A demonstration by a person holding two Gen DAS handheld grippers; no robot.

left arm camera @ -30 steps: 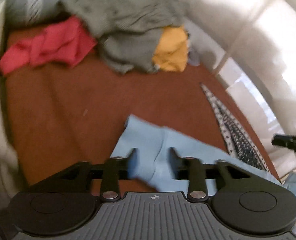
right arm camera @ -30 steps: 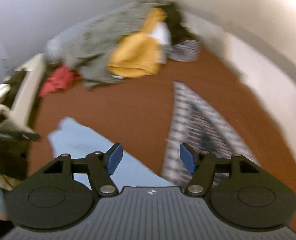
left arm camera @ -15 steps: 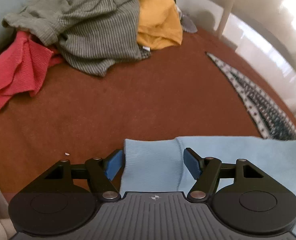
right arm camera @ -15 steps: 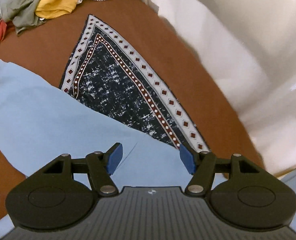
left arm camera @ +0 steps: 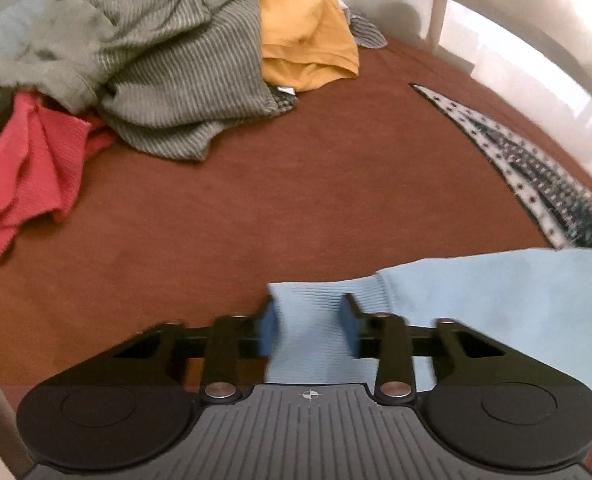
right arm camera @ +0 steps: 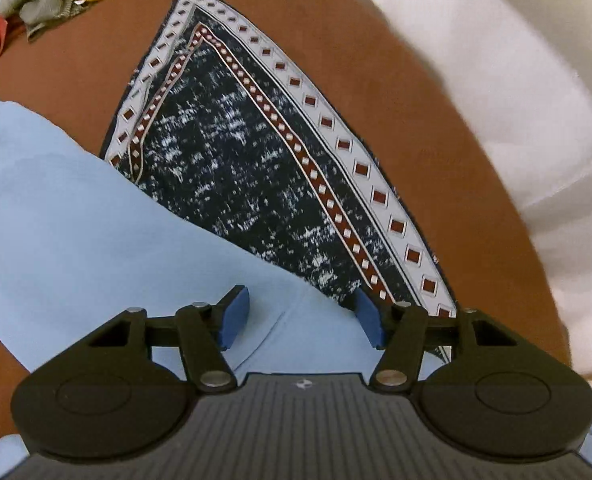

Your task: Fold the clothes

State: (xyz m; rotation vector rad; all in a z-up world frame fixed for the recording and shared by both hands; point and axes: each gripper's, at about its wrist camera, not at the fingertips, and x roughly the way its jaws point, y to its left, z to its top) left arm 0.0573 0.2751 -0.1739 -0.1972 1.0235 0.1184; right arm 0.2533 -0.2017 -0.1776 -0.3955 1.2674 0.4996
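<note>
A light blue garment (left arm camera: 496,292) lies spread on the brown surface (left arm camera: 256,208). Its ribbed cuff sits between the fingers of my left gripper (left arm camera: 308,328), which is shut on it, the jaws pressing the cloth from both sides. In the right wrist view the same light blue garment (right arm camera: 76,208) covers the lower left. My right gripper (right arm camera: 302,316) is open low over its edge, with cloth under both fingers and nothing pinched.
A dark patterned scarf (right arm camera: 256,168) with a diamond border lies flat beside the garment, partly under it. At the far end is a pile: a grey-green striped top (left arm camera: 168,80), a yellow garment (left arm camera: 304,40), a red one (left arm camera: 28,168). A pale wall (right arm camera: 496,60) runs along the right.
My left gripper's jaws opened half a second ago and have now narrowed onto the ribbed cuff. The right gripper dropped closer over the blue garment's edge and stays open.
</note>
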